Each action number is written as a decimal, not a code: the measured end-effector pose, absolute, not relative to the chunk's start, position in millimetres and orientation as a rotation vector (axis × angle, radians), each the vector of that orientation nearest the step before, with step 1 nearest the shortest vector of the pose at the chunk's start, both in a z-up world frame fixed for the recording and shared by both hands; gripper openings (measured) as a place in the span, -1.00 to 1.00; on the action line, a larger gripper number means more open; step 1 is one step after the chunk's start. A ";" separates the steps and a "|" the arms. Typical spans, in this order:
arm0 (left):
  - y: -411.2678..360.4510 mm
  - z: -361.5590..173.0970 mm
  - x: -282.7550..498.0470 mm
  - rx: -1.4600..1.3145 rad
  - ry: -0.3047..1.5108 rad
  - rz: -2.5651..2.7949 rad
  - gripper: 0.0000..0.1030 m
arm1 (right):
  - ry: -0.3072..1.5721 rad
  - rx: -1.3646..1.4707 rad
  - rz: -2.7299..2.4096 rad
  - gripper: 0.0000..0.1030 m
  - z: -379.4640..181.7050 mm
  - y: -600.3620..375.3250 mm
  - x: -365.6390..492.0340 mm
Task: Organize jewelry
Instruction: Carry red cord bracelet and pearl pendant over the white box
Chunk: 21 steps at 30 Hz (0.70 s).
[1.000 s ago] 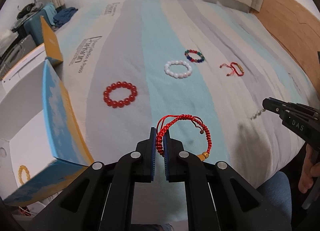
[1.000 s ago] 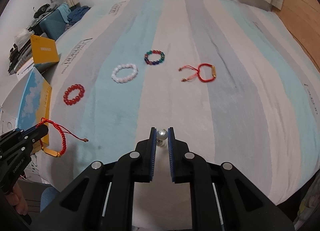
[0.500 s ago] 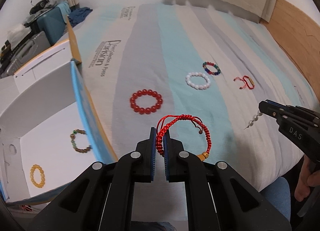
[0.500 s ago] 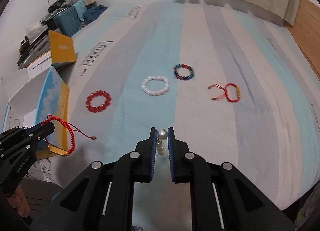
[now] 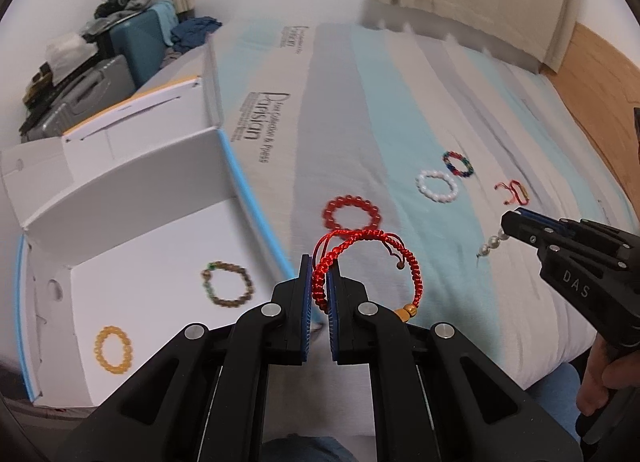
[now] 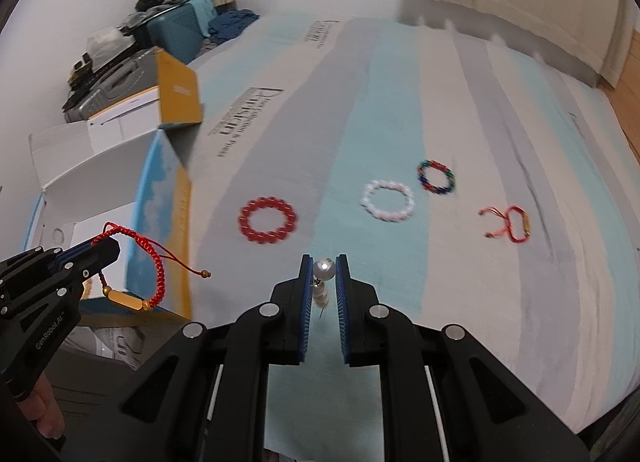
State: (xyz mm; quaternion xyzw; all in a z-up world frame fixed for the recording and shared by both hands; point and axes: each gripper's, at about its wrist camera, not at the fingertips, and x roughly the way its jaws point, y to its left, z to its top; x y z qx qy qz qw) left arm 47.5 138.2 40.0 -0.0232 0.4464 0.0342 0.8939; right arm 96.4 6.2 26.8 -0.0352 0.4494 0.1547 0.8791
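Observation:
My left gripper [image 5: 319, 270] is shut on a red braided cord bracelet [image 5: 400, 254] with a gold bar, held in the air beside the open white box [image 5: 120, 190]; it also shows in the right wrist view [image 6: 152, 262]. My right gripper [image 6: 323, 266] is shut on a pearl earring [image 6: 323, 270], which dangles from its tip in the left wrist view [image 5: 493, 244]. A brown bead bracelet [image 5: 229, 283] and a yellow bead bracelet [image 5: 113, 349] lie in the box.
On the striped bedspread [image 6: 460, 102] lie a red bead bracelet [image 6: 267, 220], a white bead bracelet [image 6: 387, 200], a multicolour bead bracelet [image 6: 436, 177] and a second red cord bracelet [image 6: 514, 222]. Suitcases and clutter [image 5: 100, 62] stand left of the bed.
Both grippers have swung left toward the box with their loads still held. The box interior with its two bracelets has come into the left wrist view.

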 end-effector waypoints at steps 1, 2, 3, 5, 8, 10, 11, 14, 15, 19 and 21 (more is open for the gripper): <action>143.1 41.9 46.0 -0.050 0.923 0.078 -0.89 | 0.936 -0.076 0.330 -0.79 28.2 12.1 96.1; 150.0 44.4 43.6 -0.055 0.919 0.086 -0.89 | 0.934 -0.079 0.340 -0.79 29.8 19.7 95.3; 155.5 46.2 41.9 -0.058 0.917 0.094 -0.89 | 0.931 -0.085 0.349 -0.79 31.5 26.2 94.4; 168.3 49.8 37.5 -0.067 0.912 0.113 -0.89 | 0.926 -0.096 0.370 -0.79 35.0 41.6 92.2; 188.0 54.9 29.6 -0.080 0.905 0.142 -0.89 | 0.917 -0.108 0.401 -0.79 39.4 63.8 89.0; 201.8 57.2 23.9 -0.087 0.903 0.165 -0.89 | 0.911 -0.120 0.424 -0.79 42.1 80.0 86.3; 208.0 57.9 21.7 -0.091 0.902 0.172 -0.89 | 0.910 -0.123 0.434 -0.79 43.1 86.5 85.8; 228.3 58.7 13.1 -0.102 0.903 0.202 -0.89 | 0.902 -0.138 0.467 -0.79 47.0 110.2 81.1; 233.8 58.9 10.1 -0.105 0.904 0.209 -0.89 | 0.900 -0.142 0.475 -0.79 48.0 115.9 80.2; 257.6 57.6 0.3 -0.117 0.910 0.242 -0.88 | 0.889 -0.161 0.524 -0.79 53.1 145.3 74.2; 269.7 56.1 -5.7 -0.127 0.913 0.260 -0.88 | 0.886 -0.172 0.545 -0.79 54.2 157.6 71.0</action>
